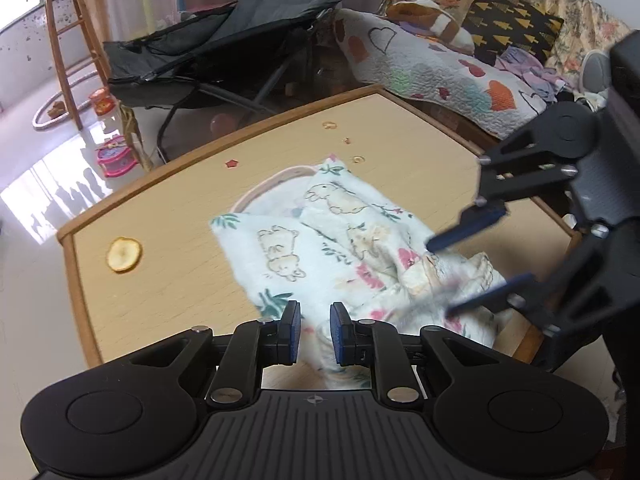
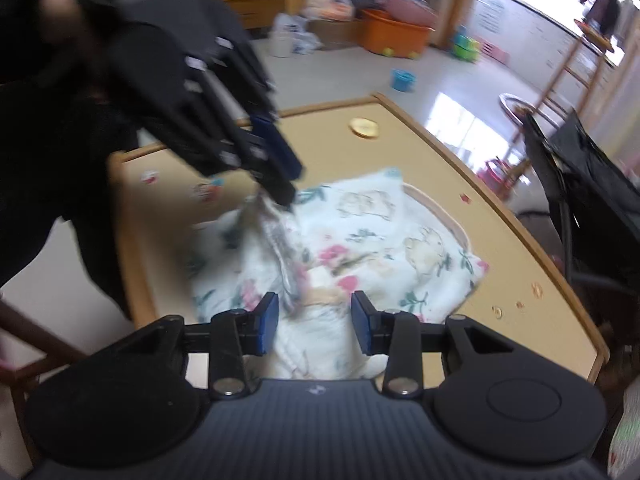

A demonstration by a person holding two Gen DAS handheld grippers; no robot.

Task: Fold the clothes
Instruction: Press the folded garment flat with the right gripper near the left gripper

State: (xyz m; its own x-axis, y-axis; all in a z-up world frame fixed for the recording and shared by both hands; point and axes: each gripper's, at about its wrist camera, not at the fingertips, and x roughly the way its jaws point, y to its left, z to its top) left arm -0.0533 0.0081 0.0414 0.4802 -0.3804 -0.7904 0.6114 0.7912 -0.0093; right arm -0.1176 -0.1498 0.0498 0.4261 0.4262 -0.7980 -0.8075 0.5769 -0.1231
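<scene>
Now the cloth point(image 1: 320, 236) lies rumpled mid-surface point(image 1: 168, 208); left gripper point(image 1: 315, 330) has fingers narrowly apart over its near edge; right gripper point(image 2: 314, 322) fingers wide apart over a bunched fold, likely to take hold.

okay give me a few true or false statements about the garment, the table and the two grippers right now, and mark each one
1. The printed garment lies on a wooden table. True.
2. The right gripper is clamped shut on the garment. False: its jaws stand apart.
3. The garment is plain black. False: it is white with animal and flower prints.
4. The left gripper has a gap between its pads. True.
5. A round yellow slice sits on the table. True.
</scene>
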